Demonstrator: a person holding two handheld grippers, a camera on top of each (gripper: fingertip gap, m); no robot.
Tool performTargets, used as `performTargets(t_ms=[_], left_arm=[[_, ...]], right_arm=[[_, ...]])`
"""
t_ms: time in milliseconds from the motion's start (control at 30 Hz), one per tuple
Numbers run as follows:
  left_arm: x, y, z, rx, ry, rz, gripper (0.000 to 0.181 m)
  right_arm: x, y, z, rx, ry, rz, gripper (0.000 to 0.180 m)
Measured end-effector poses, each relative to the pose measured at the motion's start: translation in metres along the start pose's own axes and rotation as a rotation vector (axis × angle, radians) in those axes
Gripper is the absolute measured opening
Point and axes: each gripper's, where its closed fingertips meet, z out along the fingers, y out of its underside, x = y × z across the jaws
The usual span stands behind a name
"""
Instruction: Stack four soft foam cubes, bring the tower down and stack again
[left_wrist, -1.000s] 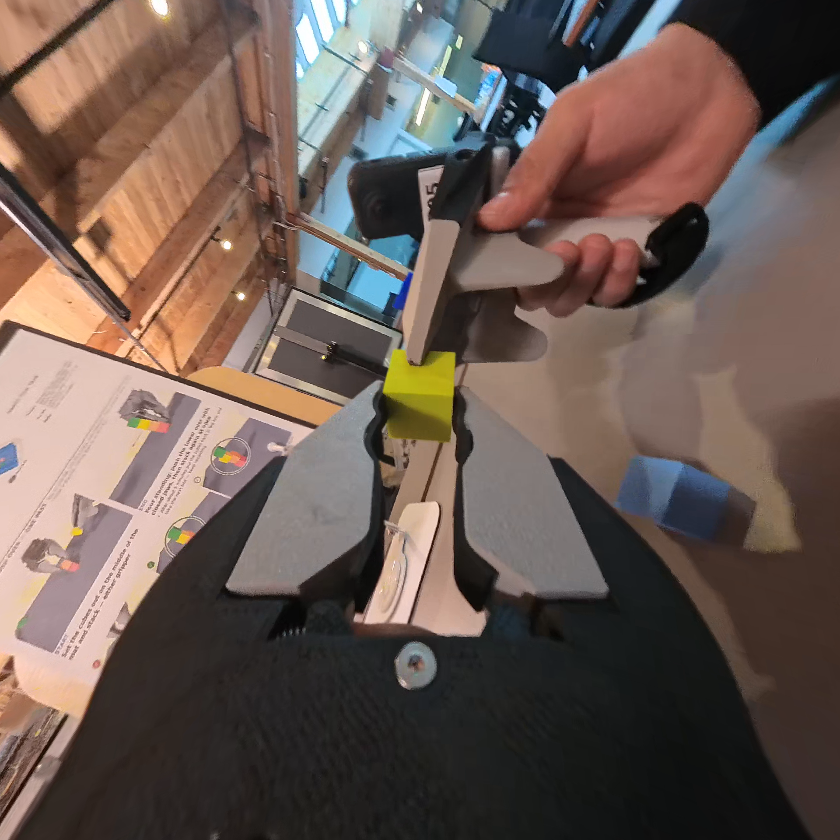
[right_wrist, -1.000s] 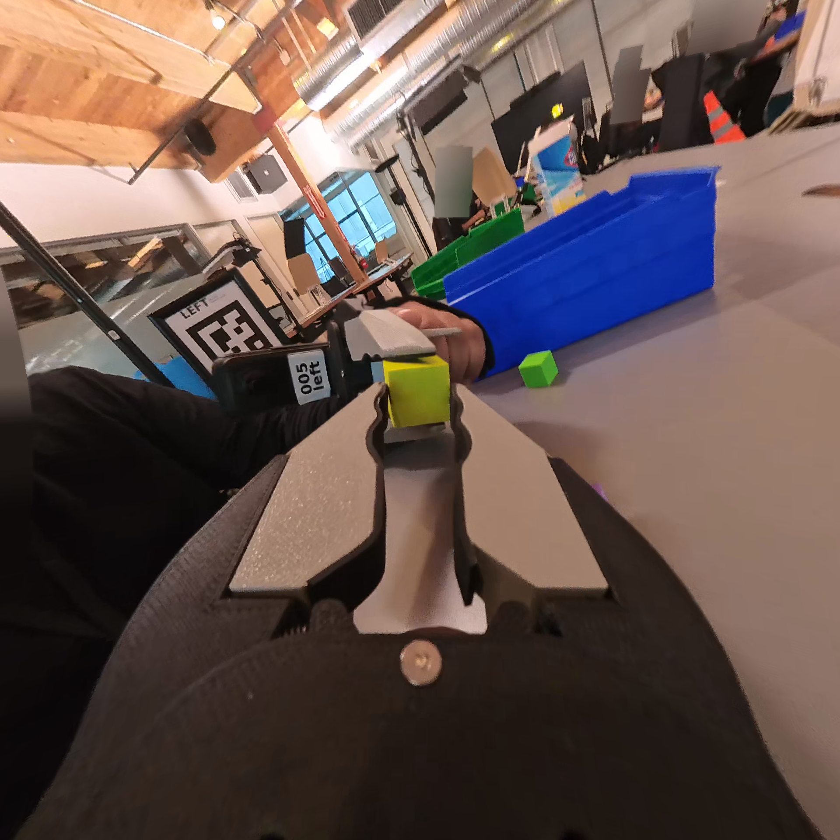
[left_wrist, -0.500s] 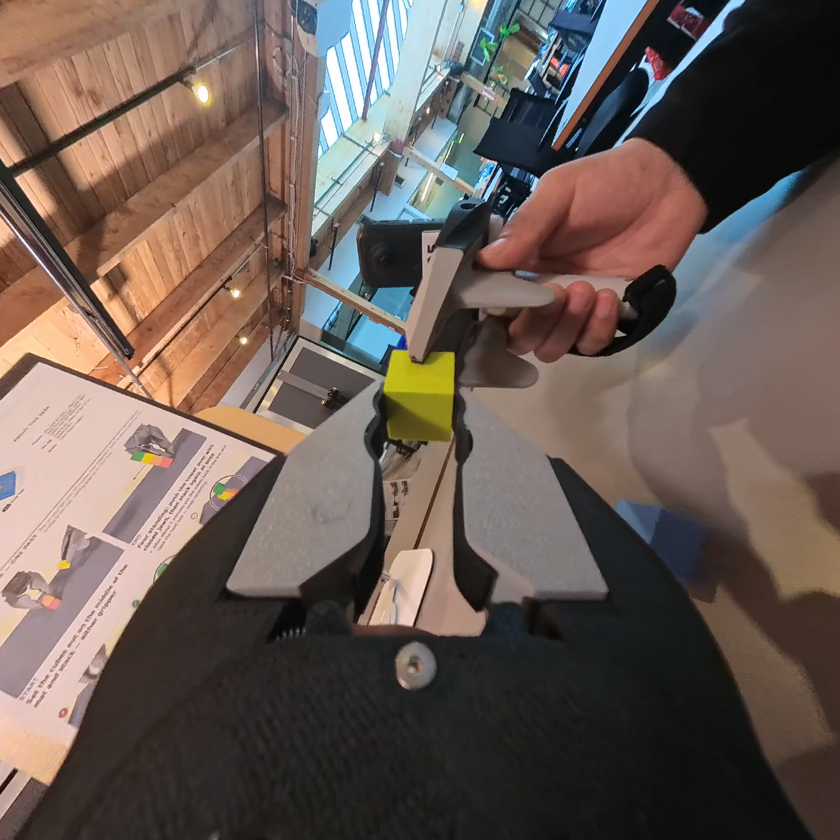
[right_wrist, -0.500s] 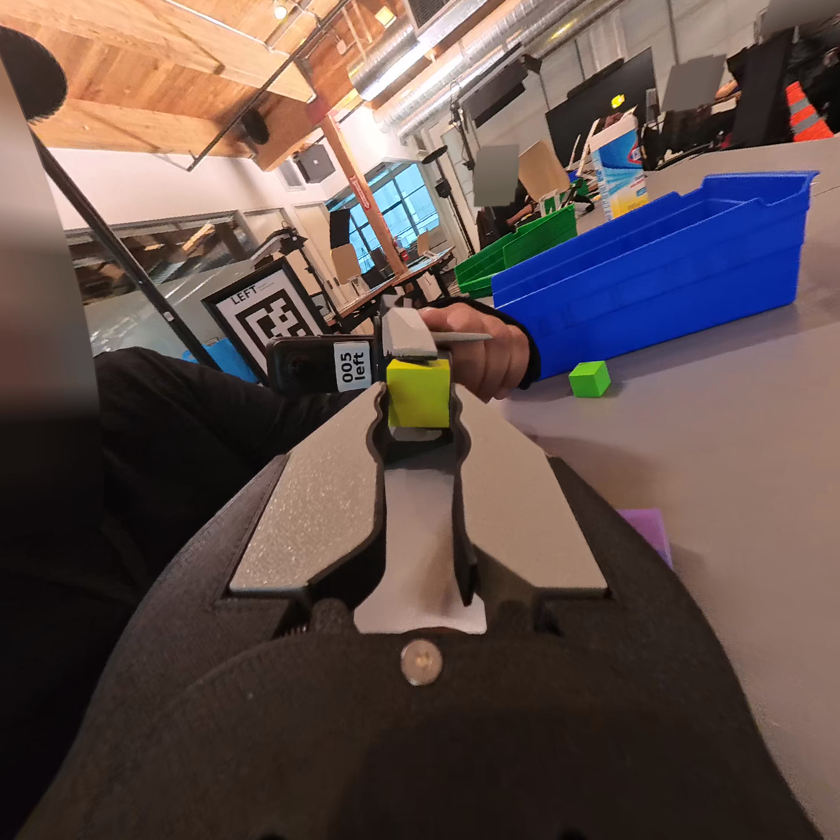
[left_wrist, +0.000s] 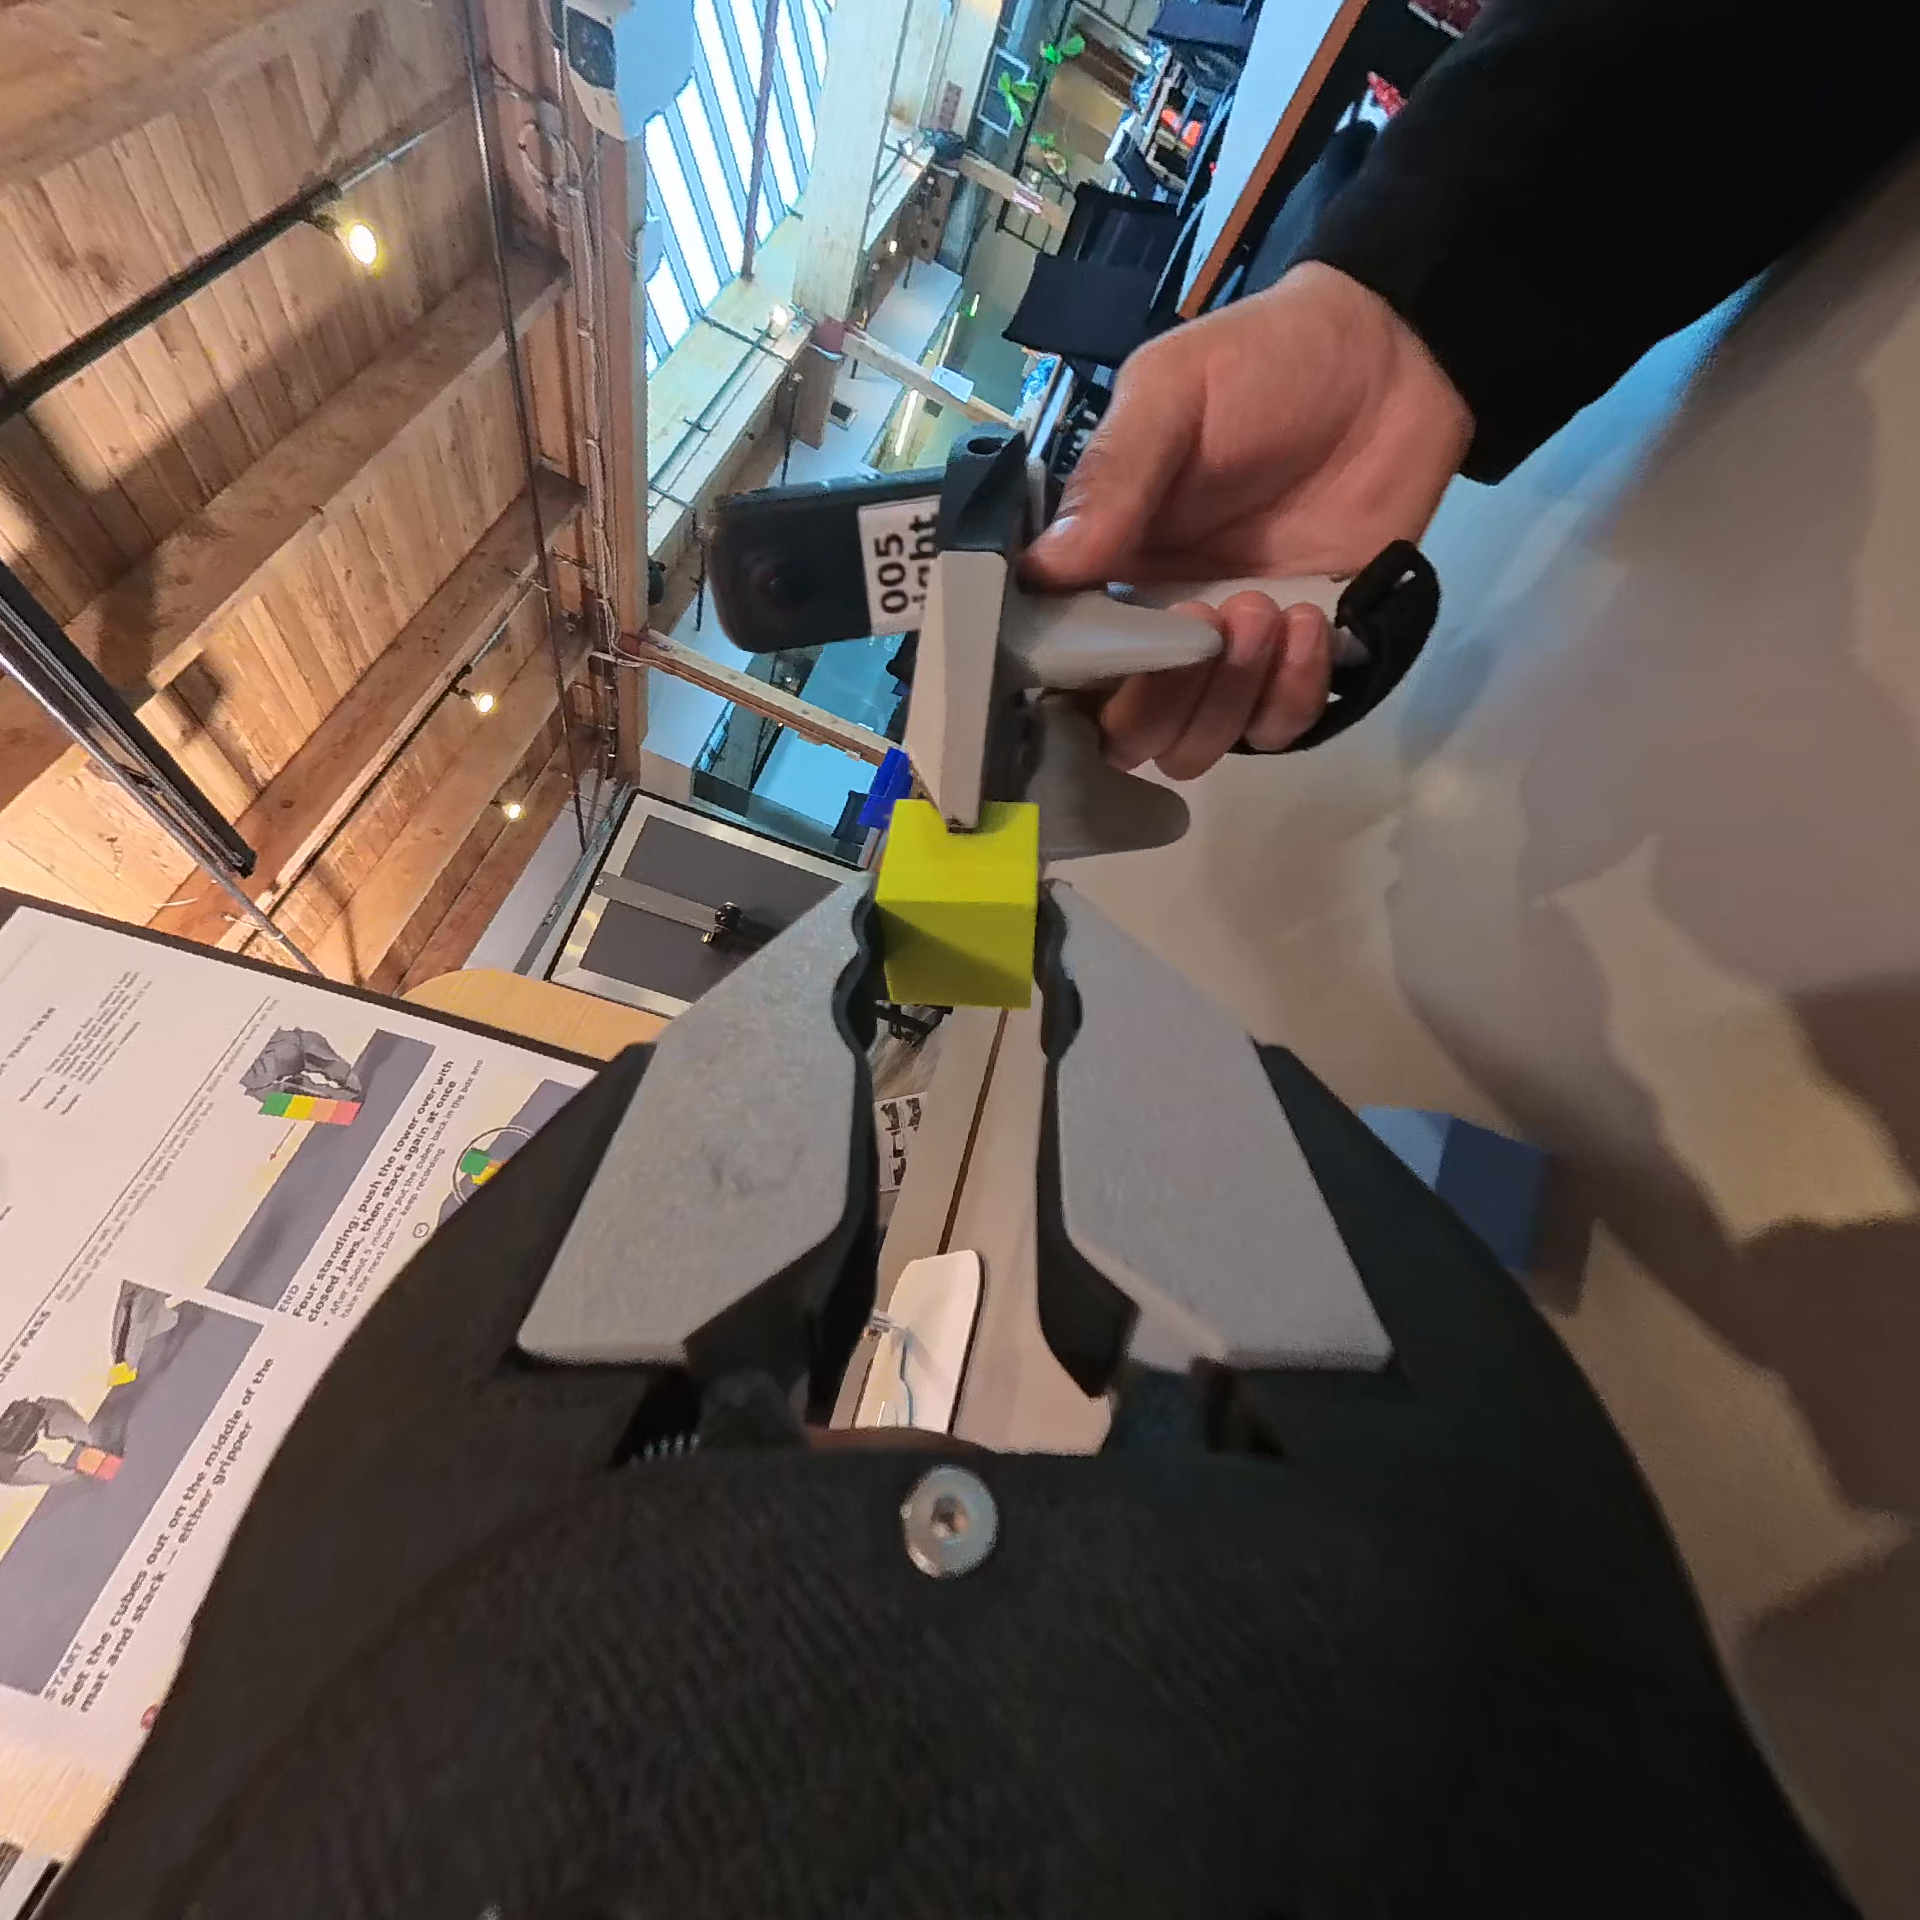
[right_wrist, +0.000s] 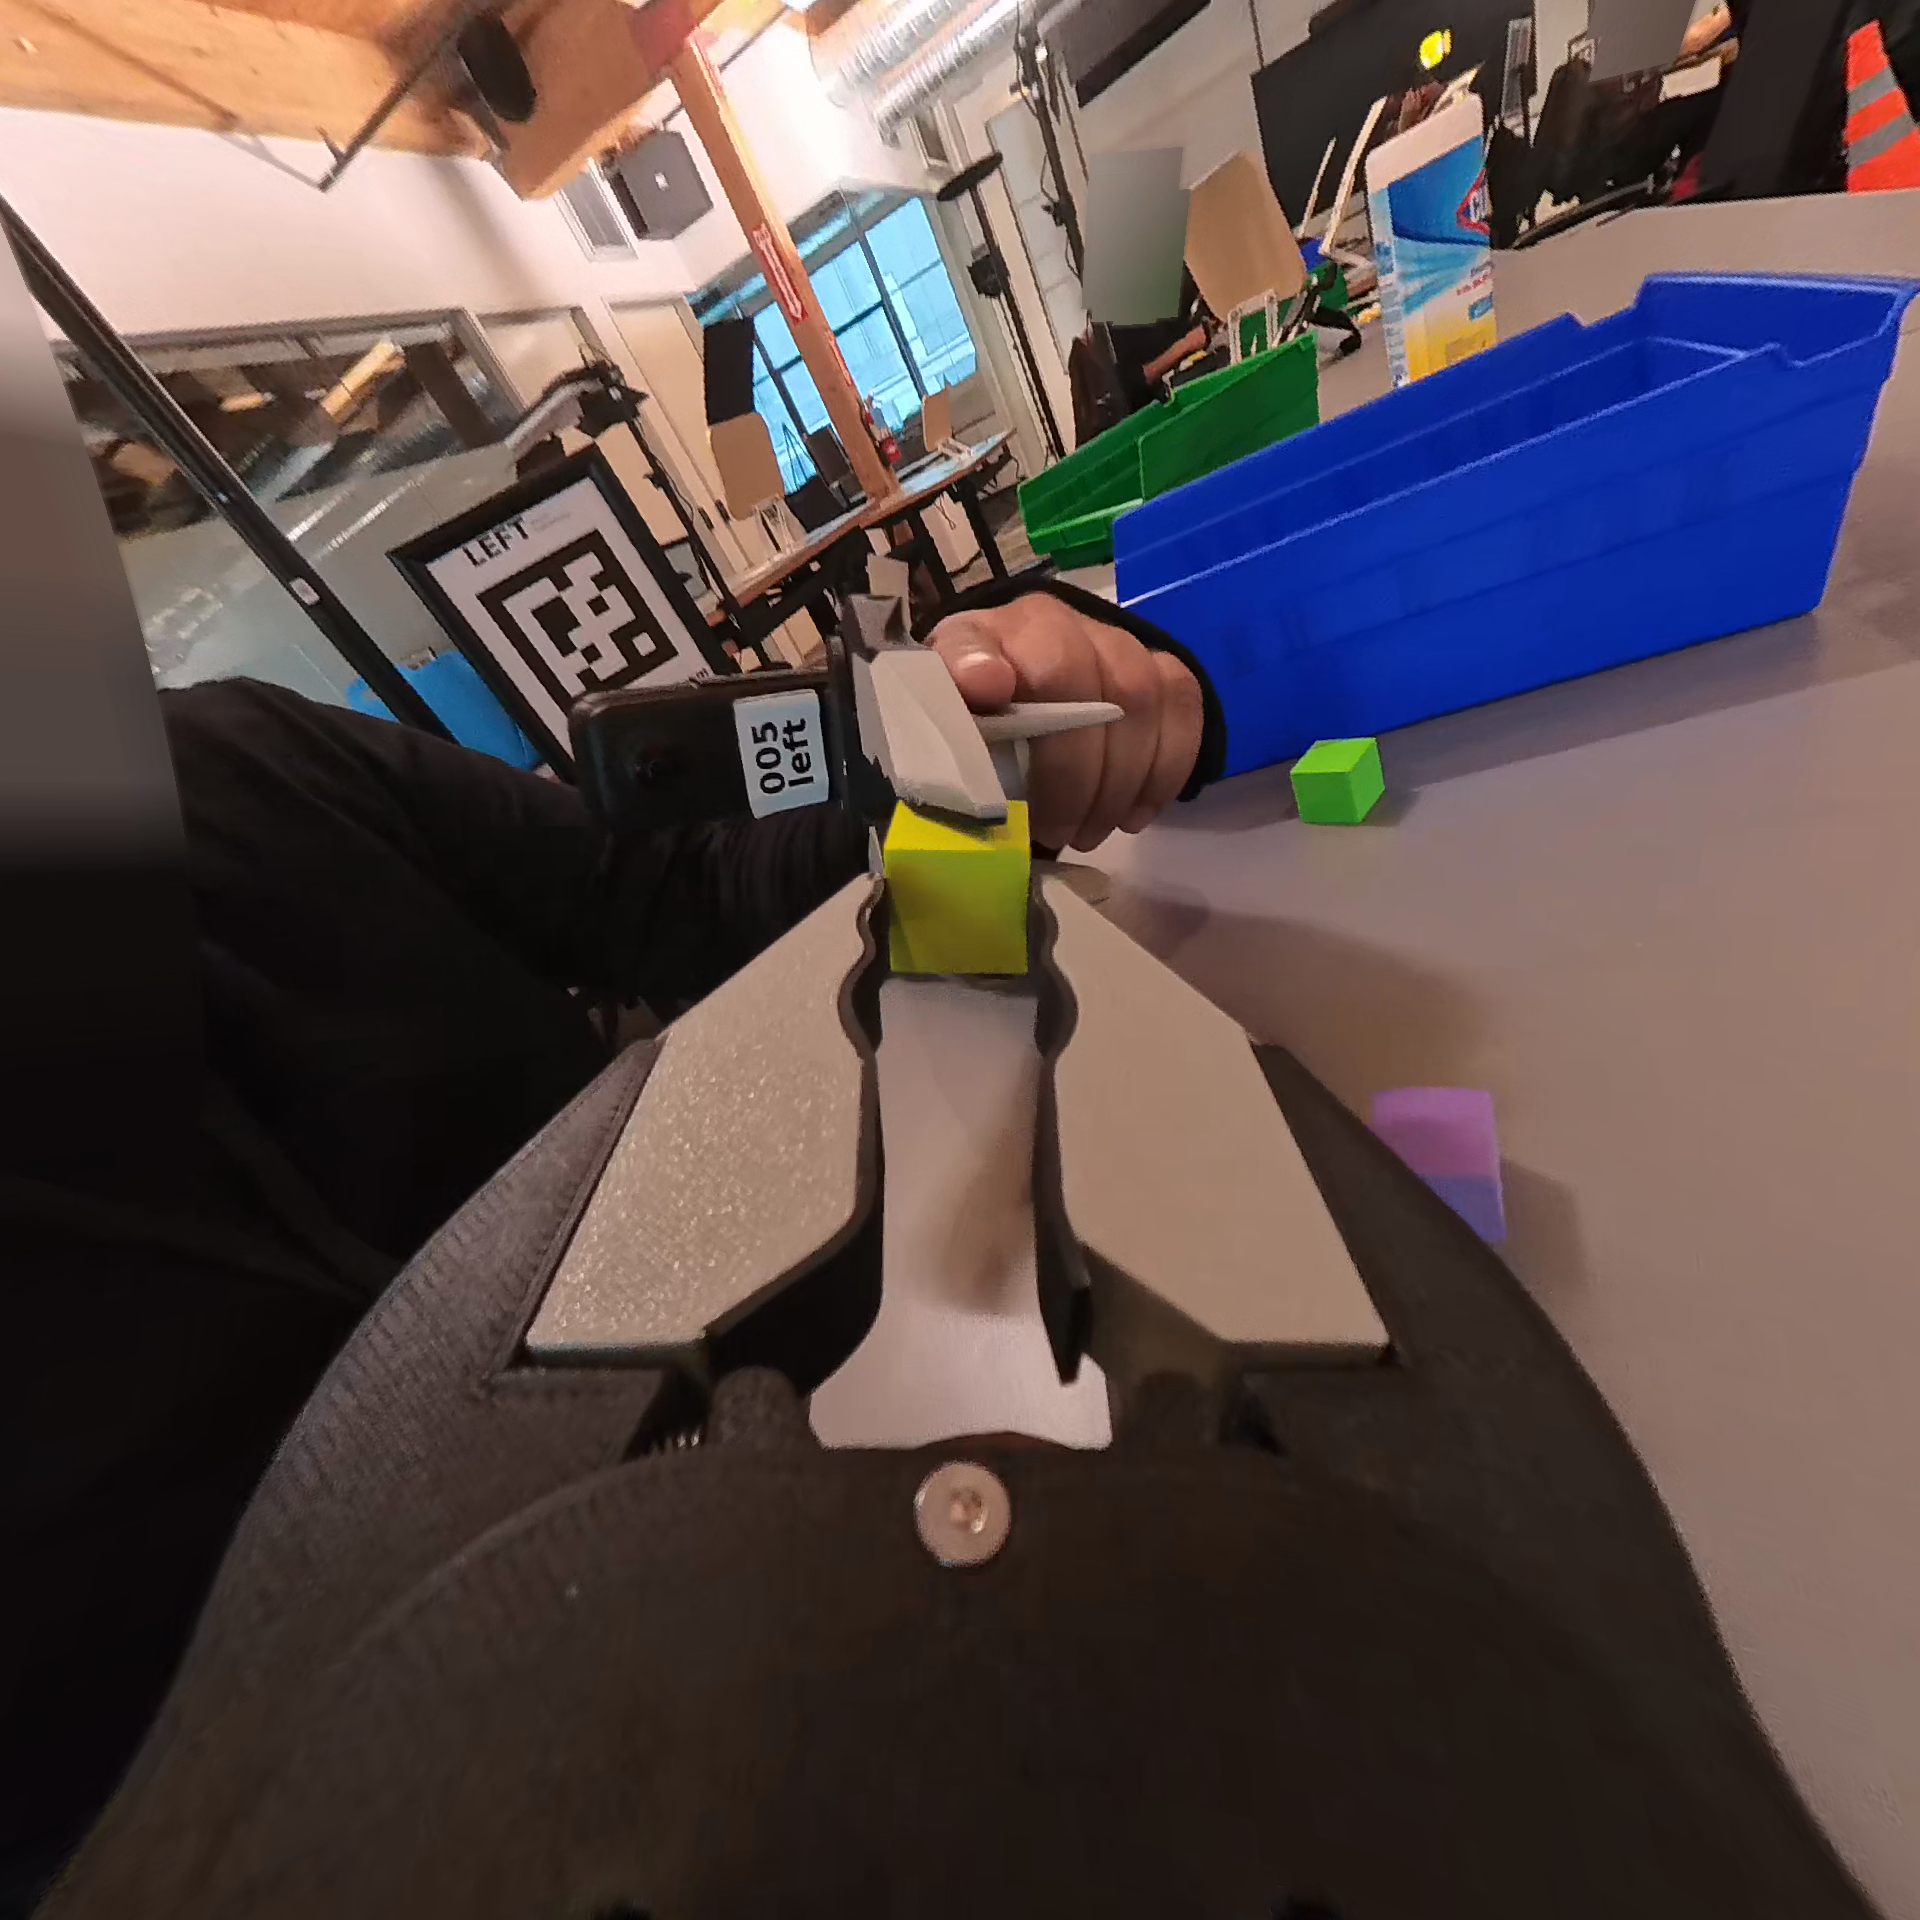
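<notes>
Both claws pinch the yellow cube (left_wrist: 956, 920) at frame centre; ease your left claw (left_wrist: 954, 940) off, right claw (right_wrist: 958, 914) firm.

One cube (right_wrist: 956, 899) sits between the fingertips of both grippers — the right gripper (right_wrist: 954, 914) near the camera, the left gripper (right_wrist: 940, 805) meeting it from beyond. On the table (right_wrist: 1558, 987), a second cube (right_wrist: 1338, 780) lies farther off to the right, just before a long bin (right_wrist: 1507, 540); another bin (right_wrist: 1164, 457) stands behind that. A third cube (right_wrist: 1439, 1153) lies nearer — right of the right gripper.
</notes>
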Motion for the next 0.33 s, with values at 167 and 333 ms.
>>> performTargets(t_ms=[167, 333], left_arm=[[0.011, 0.004, 0.001, -0.026, 0.049, 0.044, 0.027], [0.024, 0.004, 0.003, -0.043, 0.101, 0.094, 0.027]], right_arm=[[0.003, 0.011, -0.001, -0.071, 0.022, 0.005, 0.024], [0.005, 0.025, -0.005, -0.157, 0.034, 0.017, 0.024]])
